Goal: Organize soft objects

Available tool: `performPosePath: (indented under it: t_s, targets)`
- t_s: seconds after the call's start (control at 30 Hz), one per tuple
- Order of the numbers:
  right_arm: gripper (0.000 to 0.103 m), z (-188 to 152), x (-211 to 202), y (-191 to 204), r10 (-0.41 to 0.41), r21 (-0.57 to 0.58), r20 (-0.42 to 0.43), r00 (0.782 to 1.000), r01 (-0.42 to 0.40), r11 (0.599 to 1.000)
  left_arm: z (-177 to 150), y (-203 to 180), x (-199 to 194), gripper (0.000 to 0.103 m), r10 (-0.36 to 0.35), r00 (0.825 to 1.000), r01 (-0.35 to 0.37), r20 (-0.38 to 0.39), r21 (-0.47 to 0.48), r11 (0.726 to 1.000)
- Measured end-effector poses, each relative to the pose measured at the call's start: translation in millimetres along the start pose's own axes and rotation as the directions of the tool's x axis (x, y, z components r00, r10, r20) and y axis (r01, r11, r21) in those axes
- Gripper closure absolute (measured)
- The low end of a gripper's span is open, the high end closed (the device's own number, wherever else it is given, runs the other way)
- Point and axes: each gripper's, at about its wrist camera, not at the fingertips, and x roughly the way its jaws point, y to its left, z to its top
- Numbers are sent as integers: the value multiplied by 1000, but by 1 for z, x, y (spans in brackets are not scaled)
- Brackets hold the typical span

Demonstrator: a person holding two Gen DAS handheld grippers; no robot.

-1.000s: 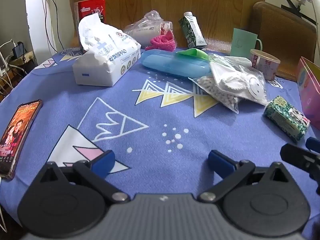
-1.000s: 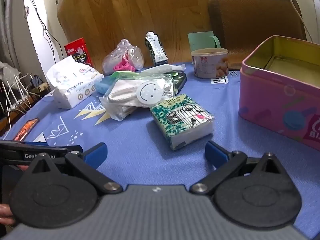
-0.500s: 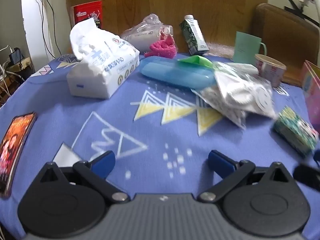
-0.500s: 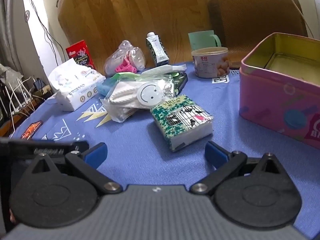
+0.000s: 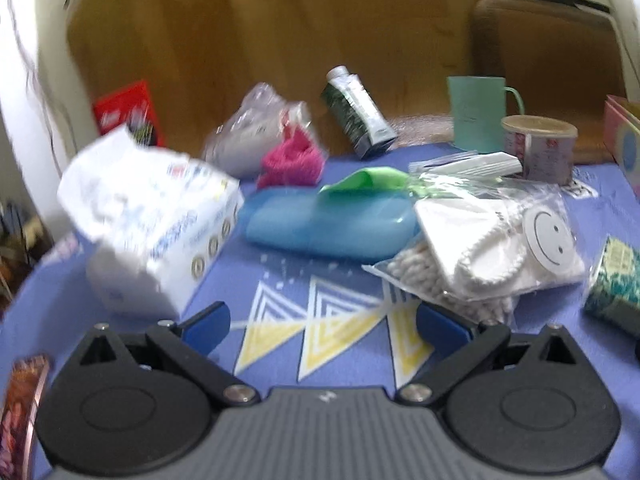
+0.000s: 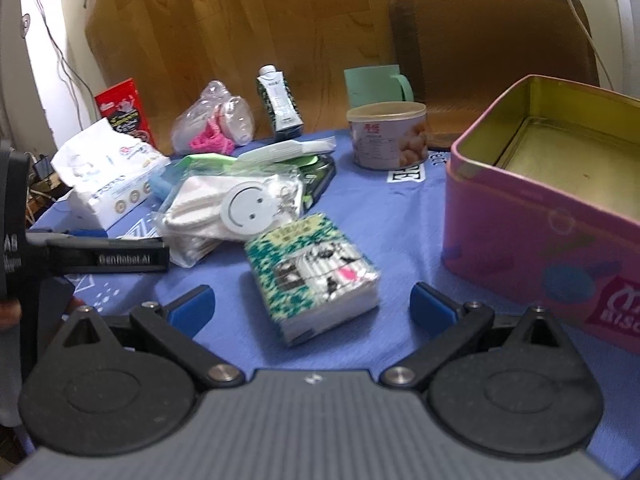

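Left wrist view: the left claw (image 5: 322,322) is spread wide and empty, low over the tabletop (image 5: 348,276), which wears a blue cloth printed with yellow and white triangles. The picture is blurred. Ahead lie a white tissue pack (image 5: 156,224) to the left, a blue case (image 5: 328,222) in the middle, and a clear bag (image 5: 496,248) of white soft pieces with a smiley disc to the right. A pink knit (image 5: 292,160) sits farther back beside a crumpled plastic bag (image 5: 248,136). To do this step well, I judge, the claw should line up square on one soft thing and close on its bulk, not on loose film.

Right wrist view: the right claw (image 6: 312,306) is likewise spread and empty, with the green pack (image 6: 312,276) lying just ahead between its fingers, tilted. Close across its short side, gently, since it will squash. The pink tin (image 6: 536,224), open and bare inside, stands just to the right, a likely place for it. Behind the tabletop are a wood panel (image 6: 240,40) and a brown chair (image 6: 492,36).
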Motion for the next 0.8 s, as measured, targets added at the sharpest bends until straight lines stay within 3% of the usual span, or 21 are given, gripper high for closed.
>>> performPosePath:
  t_s: [0.13, 0.3, 0.43, 0.8]
  targets:
    - [0, 1, 3, 2, -19, -6, 2, 1000, 19, 1000, 2, 6, 5, 0, -36, 999, 35, -13, -37, 999]
    - [0, 0, 2, 2, -19, -1, 7, 1000, 19, 1000, -4, 35, 15, 0, -172, 985, 163, -26, -204, 965]
    - [0, 0, 3, 2, -25, -8, 5, 1000, 25, 1000, -3, 24, 16, 0, -135, 990, 128, -36, -153, 980]
    - [0, 0, 3, 2, -19, -5, 7, 1000, 19, 1000, -8, 32, 15, 0, -151, 988, 144, -29, -176, 974]
